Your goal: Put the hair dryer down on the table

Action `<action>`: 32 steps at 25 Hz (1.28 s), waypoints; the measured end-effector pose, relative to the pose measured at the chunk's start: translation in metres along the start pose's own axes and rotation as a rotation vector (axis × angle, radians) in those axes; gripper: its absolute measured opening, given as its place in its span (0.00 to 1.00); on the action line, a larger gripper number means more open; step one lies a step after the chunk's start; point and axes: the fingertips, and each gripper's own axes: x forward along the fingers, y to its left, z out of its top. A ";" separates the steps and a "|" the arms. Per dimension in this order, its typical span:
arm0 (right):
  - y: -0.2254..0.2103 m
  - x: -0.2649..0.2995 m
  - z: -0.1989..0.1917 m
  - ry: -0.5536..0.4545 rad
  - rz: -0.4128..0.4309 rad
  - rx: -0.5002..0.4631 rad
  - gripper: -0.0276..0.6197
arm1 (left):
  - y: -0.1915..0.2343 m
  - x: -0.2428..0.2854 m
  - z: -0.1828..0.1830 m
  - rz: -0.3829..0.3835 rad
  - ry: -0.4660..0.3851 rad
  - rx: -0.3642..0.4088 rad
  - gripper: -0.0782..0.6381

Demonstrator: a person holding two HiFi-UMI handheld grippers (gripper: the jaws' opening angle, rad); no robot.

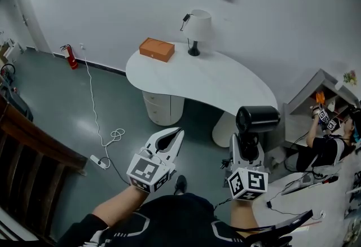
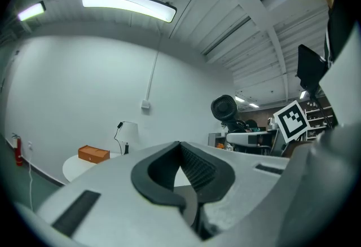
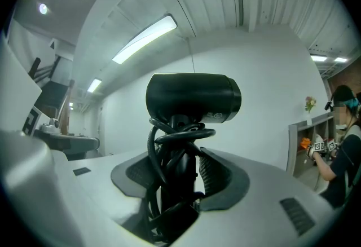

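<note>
1. The right gripper [image 3: 179, 184] has its jaws clamped on the handle of the black dryer [image 3: 193, 96]. The cord [image 3: 163, 150] is wound round the handle and sits between the pads.
2. The dryer stands upright, with the barrel on top and the handle down in the jaws.
3. In the head view the dryer is up in the air, just before the near edge of the white curved tabletop [image 1: 214, 79]. It does not touch the tabletop.
4. The left gripper [image 2: 180, 147] has its jaws together at the tips, with nothing between them. It is held to the left of the right gripper, apart from the dryer.
5. At the far end of the tabletop lie an orange box [image 1: 157, 49] and a white lamp [image 1: 197, 29], near each other but not touching.
6. A red extinguisher [image 1: 70, 57] stands on the floor by the wall. A white cable runs from the wall to a power strip [image 1: 98, 161].
7. At the far right a person [image 1: 324, 150] sits low beside a shelf [image 1: 318, 91].
</note>
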 end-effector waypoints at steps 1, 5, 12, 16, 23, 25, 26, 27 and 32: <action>-0.003 0.008 0.000 0.002 0.005 0.006 0.40 | 0.003 0.008 -0.001 0.001 0.009 -0.003 0.12; -0.019 0.036 -0.004 0.014 0.015 0.015 0.40 | 0.008 0.045 0.003 -0.008 0.030 -0.001 0.12; -0.049 0.067 -0.008 0.009 0.009 0.023 0.40 | 0.014 0.090 -0.005 -0.024 0.063 -0.001 0.12; -0.060 0.081 -0.010 0.013 0.002 0.032 0.40 | 0.020 0.109 -0.006 -0.030 0.082 0.010 0.12; -0.076 0.107 -0.016 0.010 0.026 0.034 0.40 | 0.030 0.150 -0.012 -0.012 0.100 0.022 0.12; -0.080 0.114 -0.019 0.016 0.030 0.026 0.40 | 0.030 0.159 -0.014 -0.019 0.097 0.020 0.12; -0.082 0.119 -0.020 0.018 0.031 0.023 0.40 | 0.032 0.164 -0.016 -0.020 0.098 0.018 0.12; -0.082 0.124 -0.022 0.021 0.032 0.025 0.40 | 0.035 0.167 -0.017 -0.019 0.102 0.015 0.12; -0.082 0.138 -0.026 0.036 0.041 0.030 0.40 | 0.048 0.174 -0.022 -0.010 0.120 0.011 0.12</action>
